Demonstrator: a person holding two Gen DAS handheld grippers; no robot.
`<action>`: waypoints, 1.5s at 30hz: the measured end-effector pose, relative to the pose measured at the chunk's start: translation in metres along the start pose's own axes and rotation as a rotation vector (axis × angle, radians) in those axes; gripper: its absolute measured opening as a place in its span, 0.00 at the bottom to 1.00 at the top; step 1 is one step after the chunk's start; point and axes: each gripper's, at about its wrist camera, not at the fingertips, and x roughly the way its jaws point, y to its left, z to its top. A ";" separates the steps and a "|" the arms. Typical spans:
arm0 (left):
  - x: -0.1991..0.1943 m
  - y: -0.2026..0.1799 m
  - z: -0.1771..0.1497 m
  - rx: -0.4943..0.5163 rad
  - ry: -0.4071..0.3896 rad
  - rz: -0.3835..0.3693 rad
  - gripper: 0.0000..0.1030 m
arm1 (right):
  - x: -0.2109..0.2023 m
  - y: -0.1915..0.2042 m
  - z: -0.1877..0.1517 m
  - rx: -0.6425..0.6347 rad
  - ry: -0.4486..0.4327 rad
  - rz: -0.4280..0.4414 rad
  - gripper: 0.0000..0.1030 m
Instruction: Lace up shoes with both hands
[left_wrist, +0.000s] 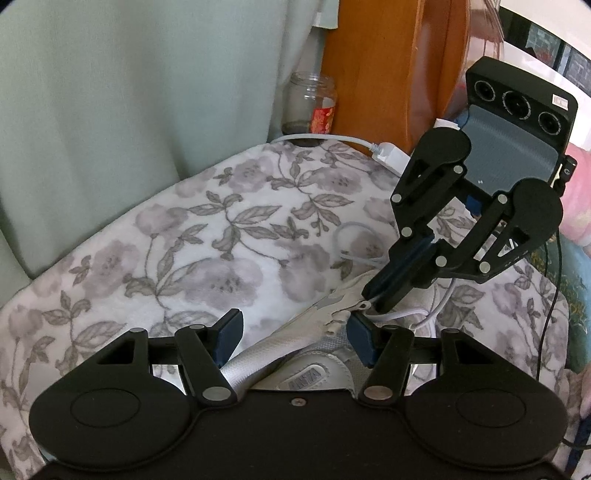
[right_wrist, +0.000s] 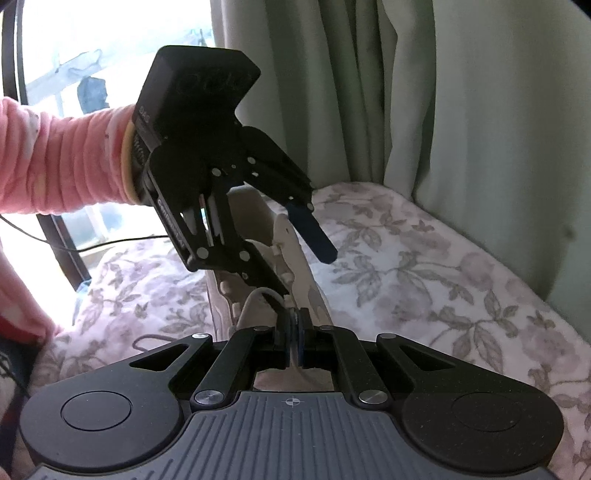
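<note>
**Lace pinched on the right, shoe straddled on the left**

I have the white shoe (left_wrist: 317, 354) lying on the flowered blanket (left_wrist: 155, 236), its tongue and eyelet rows facing up toward both my cameras; that suits lacing, since the holes are open to me from above. My left gripper (left_wrist: 291, 338) stands about half open, one blue pad on each side of the shoe's upper; I cannot tell whether the pads actually press the sides, so I read it as bracketing the shoe to steady it rather than a sure grip. My right gripper (right_wrist: 293, 334) is closed down tight, and a thin white lace (right_wrist: 258, 295) arches into the gap between its pads; I judge the lace end is clamped there, held short so the tip can be aimed at an eyelet just beyond the fingers.

The shoe mixes woven silver-grey mesh with smooth pale panels, soft enough to give under a squeeze; the lace is a slim round cord, limp, looping loosely over the blanket beside the shoe. The blanket is plush and yielding, so the shoe may rock if I push; hence the left side's bracing. A pink sleeve (right_wrist: 62, 158) carries the left gripper; green curtains (right_wrist: 461, 110) hang behind.
</note>
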 end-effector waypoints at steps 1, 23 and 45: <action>-0.001 -0.003 0.000 0.000 -0.001 0.002 0.57 | 0.000 0.001 -0.001 -0.008 0.001 -0.003 0.03; -0.006 -0.002 -0.001 0.006 0.001 0.000 0.57 | -0.005 -0.002 -0.009 0.059 0.012 -0.031 0.03; -0.004 -0.005 0.002 -0.007 -0.007 0.003 0.57 | -0.001 0.002 -0.002 0.147 0.045 -0.055 0.02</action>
